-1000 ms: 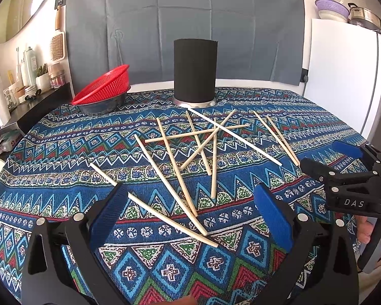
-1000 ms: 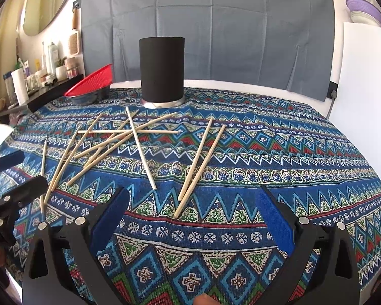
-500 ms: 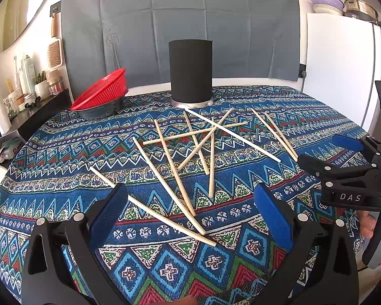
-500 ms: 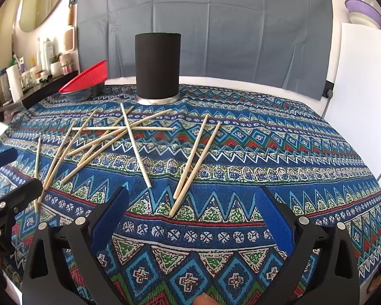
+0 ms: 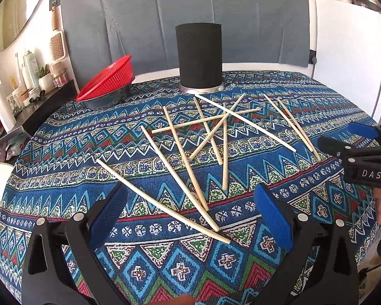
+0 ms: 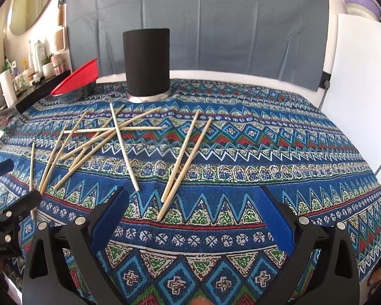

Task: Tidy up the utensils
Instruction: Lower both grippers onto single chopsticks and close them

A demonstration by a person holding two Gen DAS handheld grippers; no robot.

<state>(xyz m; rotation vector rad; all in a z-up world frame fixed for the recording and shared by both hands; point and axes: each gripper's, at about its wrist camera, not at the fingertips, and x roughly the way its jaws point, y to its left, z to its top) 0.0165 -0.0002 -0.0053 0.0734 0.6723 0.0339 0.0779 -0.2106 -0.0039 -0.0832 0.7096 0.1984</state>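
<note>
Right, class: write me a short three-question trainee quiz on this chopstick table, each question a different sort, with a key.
1. True or false: both the left gripper and right gripper are open and hold nothing.
2. What stands behind the scattered chopsticks? A) black holder B) glass jug C) wooden box
3. Fill in: the red basket sits in a dark ____.

Key: 1 true; 2 A; 3 bowl.

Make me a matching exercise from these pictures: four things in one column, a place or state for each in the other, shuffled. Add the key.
1. black holder
2. red basket
3. chopsticks
4. left tool

A. scattered flat and crossing on the tablecloth
B. open, holding nothing
C. upright at the far side of the table
D. resting tilted in a dark bowl

Pairs: 1-C, 2-D, 3-A, 4-B
</note>
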